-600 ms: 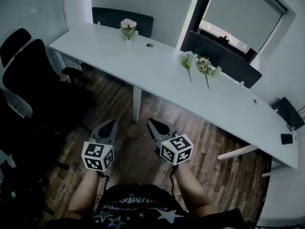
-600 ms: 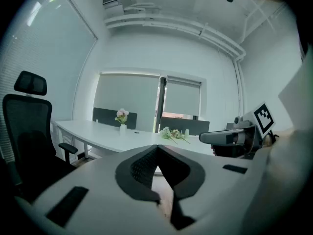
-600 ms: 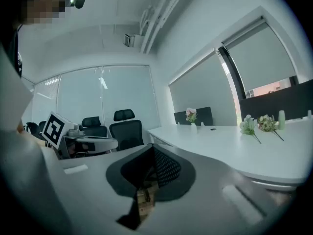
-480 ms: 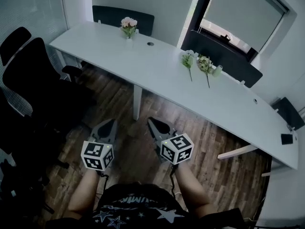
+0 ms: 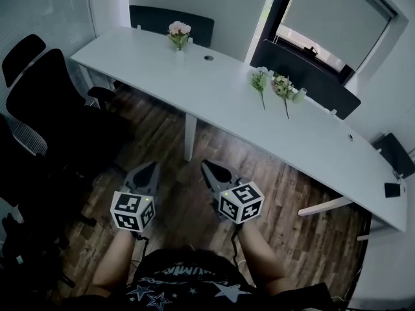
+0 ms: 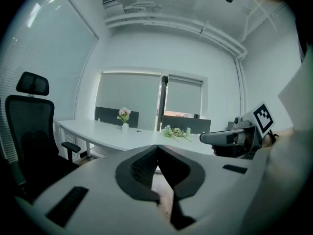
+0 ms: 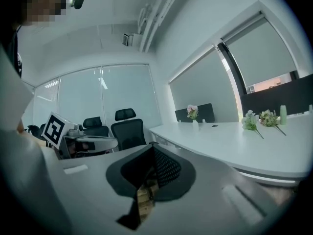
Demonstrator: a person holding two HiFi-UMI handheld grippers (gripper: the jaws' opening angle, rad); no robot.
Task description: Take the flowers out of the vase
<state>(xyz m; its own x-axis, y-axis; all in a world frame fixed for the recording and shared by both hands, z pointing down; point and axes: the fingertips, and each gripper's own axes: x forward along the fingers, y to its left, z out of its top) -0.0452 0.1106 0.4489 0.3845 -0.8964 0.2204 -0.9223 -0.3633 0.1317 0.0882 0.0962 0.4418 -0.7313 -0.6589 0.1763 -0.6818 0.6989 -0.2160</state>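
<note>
A small white vase (image 5: 179, 52) with pink flowers (image 5: 178, 29) stands at the far left of the long white table (image 5: 220, 102); it also shows as the vase (image 6: 124, 127) and flowers (image 7: 192, 111) in the gripper views. Two loose flower stems (image 5: 260, 83) (image 5: 282, 89) lie on the table further right. My left gripper (image 5: 154, 168) and right gripper (image 5: 205, 166) are both shut and empty, held side by side over the wooden floor, well short of the table.
Black office chairs (image 5: 45, 102) stand at the left. More dark chairs (image 5: 172, 19) sit behind the table. A small pale green bottle (image 5: 297, 96) stands by the loose flowers. A dark object (image 5: 390, 189) lies at the table's right end.
The view has shifted slightly; the table and flowers sit a little lower and to the right in the head view. Both grippers have kept still and shut.
</note>
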